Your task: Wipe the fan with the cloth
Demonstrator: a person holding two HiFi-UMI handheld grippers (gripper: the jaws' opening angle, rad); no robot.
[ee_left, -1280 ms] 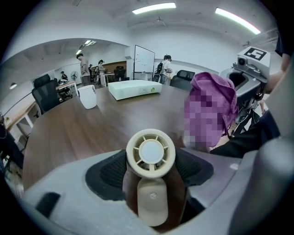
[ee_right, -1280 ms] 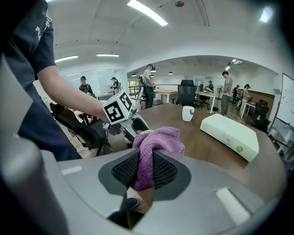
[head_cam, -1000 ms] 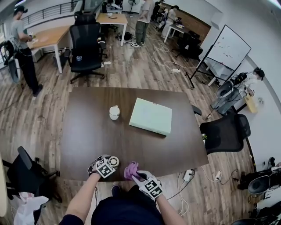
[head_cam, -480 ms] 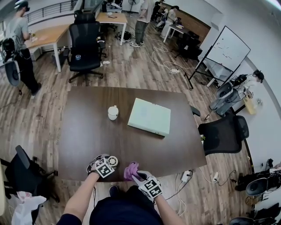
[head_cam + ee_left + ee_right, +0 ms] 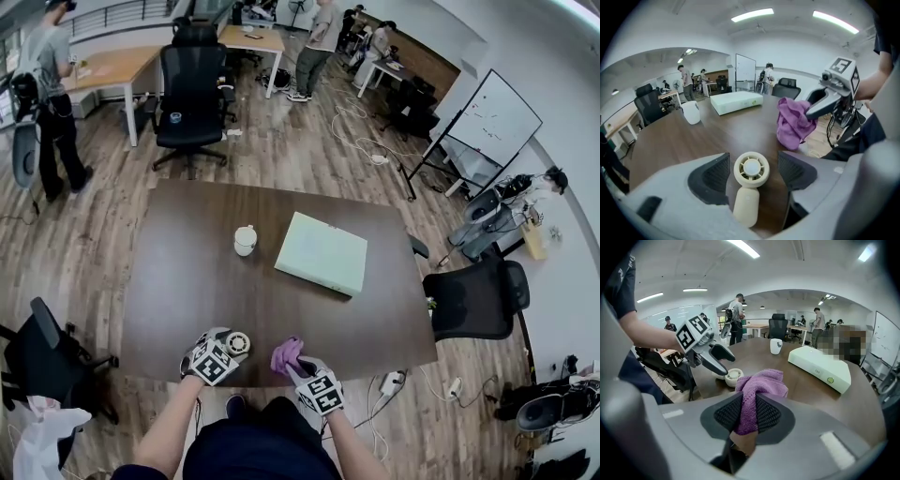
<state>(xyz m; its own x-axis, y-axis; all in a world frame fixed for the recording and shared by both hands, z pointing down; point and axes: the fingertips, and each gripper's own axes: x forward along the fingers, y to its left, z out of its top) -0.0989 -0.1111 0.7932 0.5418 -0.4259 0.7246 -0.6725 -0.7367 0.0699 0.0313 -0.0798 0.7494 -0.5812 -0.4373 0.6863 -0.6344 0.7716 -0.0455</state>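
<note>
Our left gripper (image 5: 753, 159) has its jaws standing wide, and the cream hand fan (image 5: 749, 185) sits between them. Its round head faces up with a gap to the pad on either side, and its handle runs back toward the gripper body. In the head view the fan (image 5: 238, 343) is at the near edge of the dark wooden table (image 5: 187, 272), at about 7 o'clock from the table's middle. Our right gripper (image 5: 749, 401) is clamped narrow on the purple cloth (image 5: 759, 385). The pads press a fold of it, and the rest bunches up beyond the jaw tips. Seen from the head, the cloth (image 5: 286, 354) sits at 3 o'clock of the fan, near it but apart, over the table's near edge. We cannot tell whether the cloth rests on the wood. Farther out on the table a white mug (image 5: 245, 240) stands at 12 o'clock of the fan. A pale green box (image 5: 322, 253) lies flat at about 1 o'clock, just beside the mug's right. Beyond the table's far edge a black office chair (image 5: 192, 84) stands on the plank floor at 12 o'clock, and a whiteboard (image 5: 492, 117) stands at 2 o'clock.
</note>
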